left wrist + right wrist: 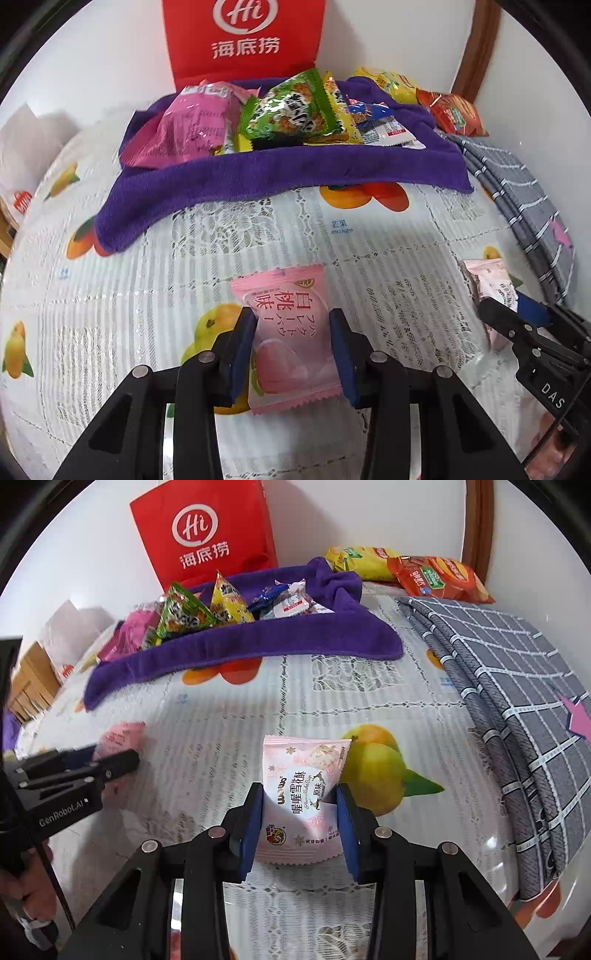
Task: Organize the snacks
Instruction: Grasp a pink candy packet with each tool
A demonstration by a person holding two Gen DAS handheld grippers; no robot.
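Note:
My left gripper (293, 325) is shut on a pink peach snack packet (288, 332), held just above the tablecloth. My right gripper (300, 801) is shut on a pale pink snowflake-crisp packet (301, 801). Each shows in the other's view: the right gripper (517, 317) with its packet (493, 284), the left gripper (114, 760) with its packet (120, 738). A purple towel (258, 173) at the back holds several snack packets: pink (192, 125), green (291, 107), yellow (340, 110), blue-white (380, 118).
A red paper bag (243, 37) stands against the wall behind the towel. Yellow (362, 563) and orange (439, 578) chip bags lie at the back right. A folded grey checked cloth (517, 679) lies on the right. A fruit-print lace tablecloth (369, 236) covers the table.

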